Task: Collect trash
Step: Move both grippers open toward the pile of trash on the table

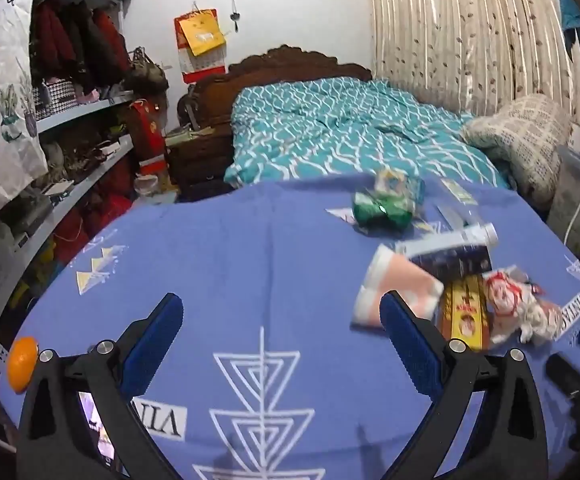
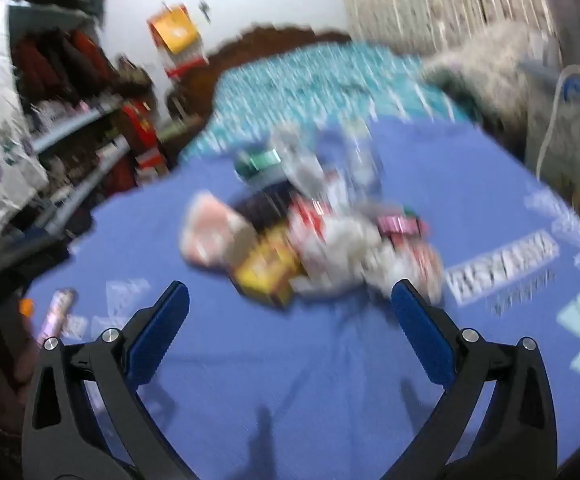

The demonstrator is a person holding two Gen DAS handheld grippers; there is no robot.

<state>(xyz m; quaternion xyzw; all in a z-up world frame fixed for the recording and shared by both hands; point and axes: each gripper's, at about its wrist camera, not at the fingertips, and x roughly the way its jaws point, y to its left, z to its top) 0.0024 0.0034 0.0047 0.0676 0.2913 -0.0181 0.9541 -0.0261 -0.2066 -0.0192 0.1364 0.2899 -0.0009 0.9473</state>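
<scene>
On the blue-clothed surface [image 1: 225, 264] lies a trash pile [image 1: 450, 280]: crushed green can [image 1: 382, 210], pink-and-white packet [image 1: 398, 284], yellow box [image 1: 464, 312]. Left claw [image 1: 281, 312] and right claw [image 2: 290, 300] gape wide, empty; the right view is blurred.

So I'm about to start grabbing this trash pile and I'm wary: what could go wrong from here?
1. The pink-and-white packet, yellow box and crumpled wrapper overlap, so a grab may drag neighbours along.
2. The orange sits at the tablecloth's edge; a tug on the cloth might roll it off.
3. The right view is blurred, so aiming could be off.
</scene>
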